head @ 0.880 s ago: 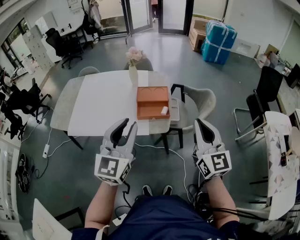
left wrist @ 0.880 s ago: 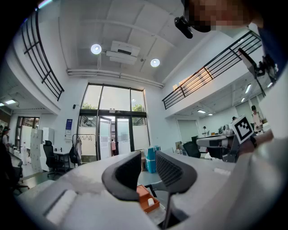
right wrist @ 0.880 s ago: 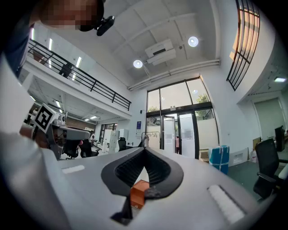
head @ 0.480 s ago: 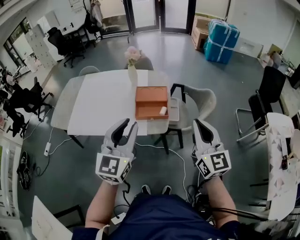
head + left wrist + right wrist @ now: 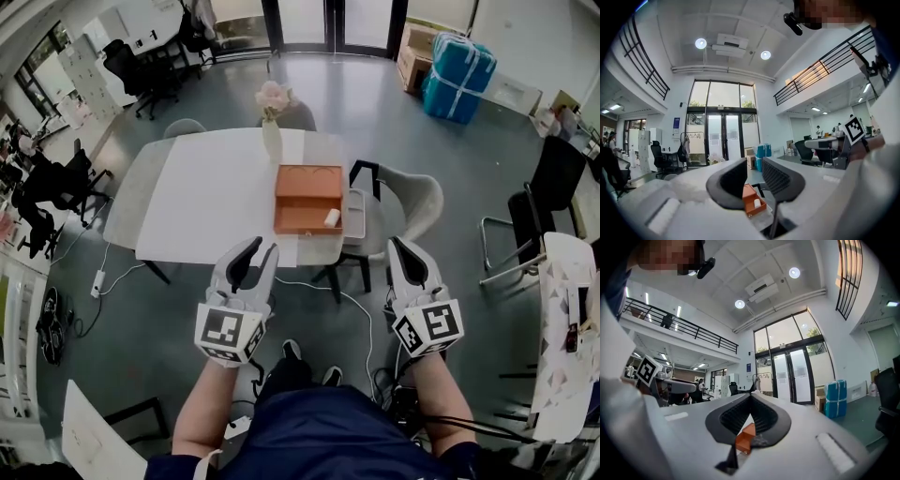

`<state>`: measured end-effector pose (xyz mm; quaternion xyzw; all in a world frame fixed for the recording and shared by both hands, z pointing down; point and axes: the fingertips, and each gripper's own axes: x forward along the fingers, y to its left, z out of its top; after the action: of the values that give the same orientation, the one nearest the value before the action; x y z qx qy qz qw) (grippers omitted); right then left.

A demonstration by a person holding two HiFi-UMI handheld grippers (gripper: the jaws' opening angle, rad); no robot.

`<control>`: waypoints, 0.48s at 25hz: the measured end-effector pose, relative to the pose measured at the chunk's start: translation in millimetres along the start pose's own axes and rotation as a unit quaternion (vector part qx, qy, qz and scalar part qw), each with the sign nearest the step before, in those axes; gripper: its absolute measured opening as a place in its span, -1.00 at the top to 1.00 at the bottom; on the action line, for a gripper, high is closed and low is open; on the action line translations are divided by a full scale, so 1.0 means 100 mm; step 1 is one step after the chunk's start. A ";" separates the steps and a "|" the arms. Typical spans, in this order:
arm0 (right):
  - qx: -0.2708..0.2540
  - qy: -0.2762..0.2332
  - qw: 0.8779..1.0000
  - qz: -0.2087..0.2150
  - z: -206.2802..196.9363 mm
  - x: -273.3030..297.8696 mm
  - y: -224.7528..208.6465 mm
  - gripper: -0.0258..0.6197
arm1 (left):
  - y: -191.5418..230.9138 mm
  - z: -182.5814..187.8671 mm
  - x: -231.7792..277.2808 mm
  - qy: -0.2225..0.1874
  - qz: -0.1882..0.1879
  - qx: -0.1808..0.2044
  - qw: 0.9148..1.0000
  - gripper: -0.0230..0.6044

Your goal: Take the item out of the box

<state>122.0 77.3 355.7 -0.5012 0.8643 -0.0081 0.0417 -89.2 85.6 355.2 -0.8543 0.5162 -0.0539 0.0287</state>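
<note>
An open orange box lies at the near right edge of a white table, with a small white item in its front right corner. Both grippers hang in the air short of the table, well apart from the box. My left gripper is open with nothing between its jaws; the left gripper view shows the box and the item far off through the gap of that gripper. My right gripper is shut and empty; in its own view the gripper has its tips meeting above the distant box.
A vase of pink flowers stands just behind the box. A pale chair sits at the table's right side, and cables run across the floor beneath. Black office chairs, blue wrapped packages and another table lie farther out.
The head view has drifted slightly, so the table and box sit a little higher and to the right. Both grippers hold nearly the same pose, left open and right shut.
</note>
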 end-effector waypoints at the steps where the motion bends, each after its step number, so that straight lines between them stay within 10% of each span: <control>1: 0.000 0.003 1.000 -0.001 -0.02 0.05 -0.03 0.91 | 0.03 -0.02 0.05 0.001 -0.001 -0.001 1.000 0.58; 12: 0.009 0.041 0.998 -0.044 -0.32 0.93 -0.33 0.91 | 0.71 -0.46 0.92 0.032 -0.038 -0.021 0.999 0.58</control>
<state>102.1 -20.9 383.6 -0.5378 0.8422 -0.0384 0.0099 -115.1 -28.9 399.5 -0.8714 0.4853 -0.0711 -0.0075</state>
